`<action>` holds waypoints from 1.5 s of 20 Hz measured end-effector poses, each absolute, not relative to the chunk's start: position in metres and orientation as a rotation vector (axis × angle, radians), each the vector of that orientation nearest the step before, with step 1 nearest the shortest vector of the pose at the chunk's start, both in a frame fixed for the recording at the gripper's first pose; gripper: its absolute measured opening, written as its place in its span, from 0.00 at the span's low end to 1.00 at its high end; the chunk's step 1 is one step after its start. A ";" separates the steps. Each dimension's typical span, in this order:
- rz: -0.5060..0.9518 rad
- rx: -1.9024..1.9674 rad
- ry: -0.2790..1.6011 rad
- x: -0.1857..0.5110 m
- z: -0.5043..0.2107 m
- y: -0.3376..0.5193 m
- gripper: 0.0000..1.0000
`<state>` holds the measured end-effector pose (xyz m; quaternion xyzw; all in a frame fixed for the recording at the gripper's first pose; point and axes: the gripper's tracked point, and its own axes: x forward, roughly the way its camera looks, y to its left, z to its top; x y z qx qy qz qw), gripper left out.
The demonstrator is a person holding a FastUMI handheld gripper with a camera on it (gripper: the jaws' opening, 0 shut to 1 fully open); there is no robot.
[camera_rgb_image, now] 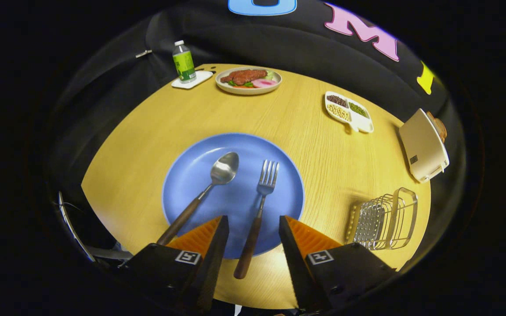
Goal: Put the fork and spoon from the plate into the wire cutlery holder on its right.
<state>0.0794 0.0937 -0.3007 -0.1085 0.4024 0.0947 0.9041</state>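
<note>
Tongs (253, 228) wide open, holding nothing, hanging above the near edge of the blue plate (191, 175). Fork (259, 206) lies lower centre of frame, its dark wooden handle running down between the two fingers and sticking out past the plate rim onto the wooden surface (314, 145). Spoon (211, 184) sits left of it, angled, handle end going under/behind the left finger. Wire cutlery holder (384, 219) lower right of frame, well apart from the plate. Neither utensil moved yet, by my read.

Risks from here:
- Handle is thin and round-ish; closing off-centre could roll it or squirt it out sideways. Fork looks like the natural first pick, since it's already lined up.
- Left finger is close to the spoon handle. Descending as-is may nudge the spoon or pinch both.
- Grabbing at the handle's far end leaves the heavy tines hanging, so the fork may pivot in the grip during carry.
- Holder looks light and open-wired. A tilted fork could catch a wire or shove the holder toward the surface edge, which is near.
- Toaster (424, 147) and divided snack tray (348, 110), right of frame, lie beyond the holder and likely clear of the swing.
</note>
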 end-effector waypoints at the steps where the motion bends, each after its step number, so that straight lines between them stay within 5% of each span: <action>1: 0.186 -0.206 0.857 0.079 -0.306 0.093 0.66; 5: 0.163 -0.154 0.927 0.083 -0.320 0.095 0.55; 9: 0.148 -0.136 0.976 0.085 -0.332 0.093 0.24; 16: 0.185 0.026 1.040 0.088 -0.329 0.097 0.08; 30: 0.387 0.031 1.050 0.038 -0.230 0.014 0.08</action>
